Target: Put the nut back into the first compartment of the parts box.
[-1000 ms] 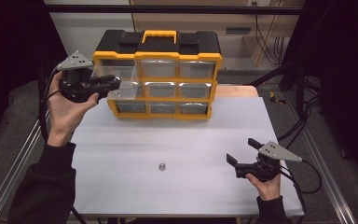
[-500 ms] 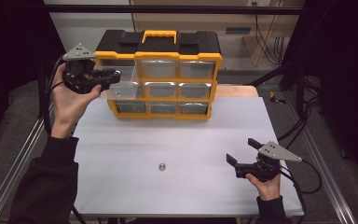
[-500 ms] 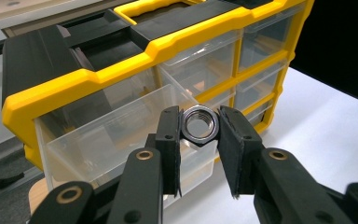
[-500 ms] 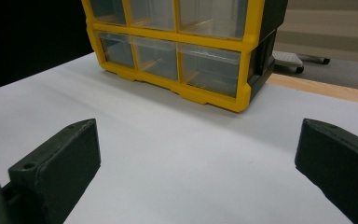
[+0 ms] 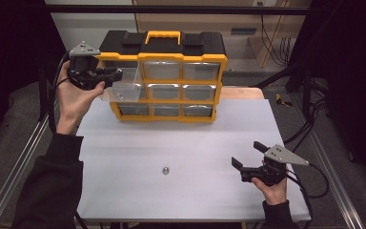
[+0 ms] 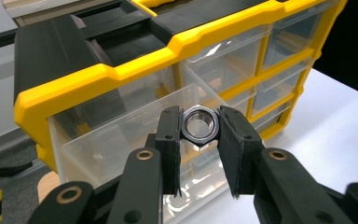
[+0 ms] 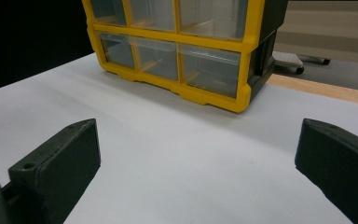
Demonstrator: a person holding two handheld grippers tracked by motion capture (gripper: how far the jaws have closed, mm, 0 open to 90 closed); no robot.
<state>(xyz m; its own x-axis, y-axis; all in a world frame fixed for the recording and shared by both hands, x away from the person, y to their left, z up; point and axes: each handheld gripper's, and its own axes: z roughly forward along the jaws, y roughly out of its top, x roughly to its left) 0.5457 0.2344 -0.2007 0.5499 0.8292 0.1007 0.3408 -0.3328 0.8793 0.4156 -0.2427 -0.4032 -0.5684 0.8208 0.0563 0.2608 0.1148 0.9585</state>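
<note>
A yellow and black organizer (image 5: pixel 164 57) with clear drawers stands at the back of the white table (image 5: pixel 124 157). Its middle-left drawer (image 5: pixel 124 91) is pulled out toward the left. My left gripper (image 5: pixel 116 72) hovers above that open drawer, shut on a steel hex nut (image 6: pixel 200 124) that sits between the jaws over the drawer (image 6: pixel 135 140). A second small nut (image 5: pixel 165 170) lies on the table near the front middle. My right gripper (image 5: pixel 248 162) rests low at the front right, open and empty, facing the organizer (image 7: pixel 177 51).
The table's wooden back edge (image 5: pixel 243 93) shows right of the organizer. Metal frame rails (image 5: pixel 9 181) run along both sides, and cables (image 5: pixel 310 129) hang at the right.
My left gripper has risen and shifted right with the nut, from beside the organizer's left end to above the open drawer. The right gripper has stayed put.
</note>
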